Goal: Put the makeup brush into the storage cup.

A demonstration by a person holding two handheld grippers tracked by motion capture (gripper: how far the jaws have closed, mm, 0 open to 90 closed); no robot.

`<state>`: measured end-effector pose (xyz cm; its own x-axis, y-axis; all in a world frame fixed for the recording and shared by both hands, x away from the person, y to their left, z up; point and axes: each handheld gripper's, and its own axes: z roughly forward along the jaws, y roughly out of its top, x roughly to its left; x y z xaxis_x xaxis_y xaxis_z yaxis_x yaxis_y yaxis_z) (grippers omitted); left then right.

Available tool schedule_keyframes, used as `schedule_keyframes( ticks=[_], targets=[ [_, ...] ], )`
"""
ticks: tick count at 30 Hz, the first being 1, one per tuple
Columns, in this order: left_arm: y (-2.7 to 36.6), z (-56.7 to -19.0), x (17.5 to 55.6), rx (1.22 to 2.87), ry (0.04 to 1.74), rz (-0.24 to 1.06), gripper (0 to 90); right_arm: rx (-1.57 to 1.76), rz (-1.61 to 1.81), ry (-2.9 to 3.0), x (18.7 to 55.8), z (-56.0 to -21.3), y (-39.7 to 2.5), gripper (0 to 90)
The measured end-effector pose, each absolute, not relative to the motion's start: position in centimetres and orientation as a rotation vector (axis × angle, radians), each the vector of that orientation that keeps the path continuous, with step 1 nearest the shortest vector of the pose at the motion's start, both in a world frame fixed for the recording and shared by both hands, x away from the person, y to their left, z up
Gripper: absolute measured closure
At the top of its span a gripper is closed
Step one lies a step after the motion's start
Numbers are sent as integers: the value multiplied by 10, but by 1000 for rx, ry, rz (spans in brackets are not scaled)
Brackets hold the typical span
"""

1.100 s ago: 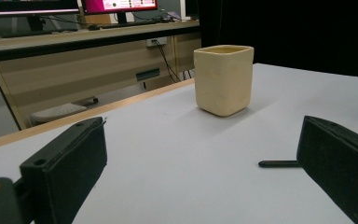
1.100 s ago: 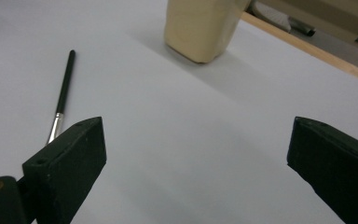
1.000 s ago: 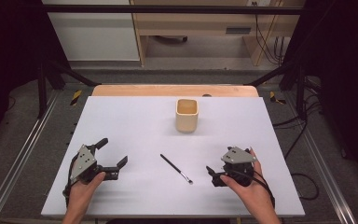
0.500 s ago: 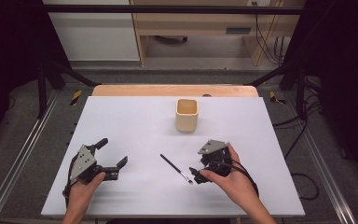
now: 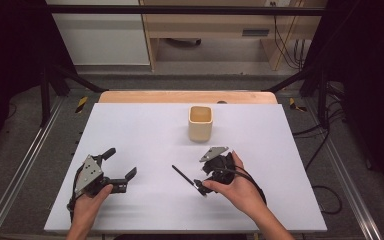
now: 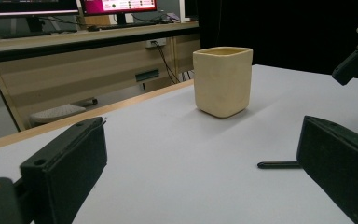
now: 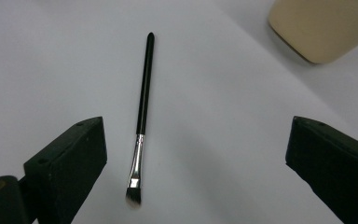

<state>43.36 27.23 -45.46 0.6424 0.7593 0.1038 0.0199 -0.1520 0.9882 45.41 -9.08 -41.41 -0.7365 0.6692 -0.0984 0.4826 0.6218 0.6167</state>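
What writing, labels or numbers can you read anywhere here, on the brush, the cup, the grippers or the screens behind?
Brush: no lettering shows on its black handle or metal collar.
Cup: plain cream walls, no label.
Left gripper and right gripper: no marks readable.
Monitor behind the table, seen from the left gripper view: a pink band with light text, too small and blurred to read.
Yellow-and-black striped tape on the floor: stripes, no words.

The left gripper (image 5: 121, 168) rests low near the table's near-left edge, jaws spread wide, held by the left hand (image 5: 91, 200). The right gripper (image 5: 204, 186) tilts downward, jaws wide apart, in the right hand (image 5: 236, 187).
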Motion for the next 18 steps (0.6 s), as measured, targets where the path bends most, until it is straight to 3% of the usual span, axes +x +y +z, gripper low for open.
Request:
schedule_keyframes(
  ticks=[18],
  targets=[
    [271, -455, 434, 1629, 653, 732, 16, 941, 776, 2580, 462, -423, -74, 56]
  ],
)
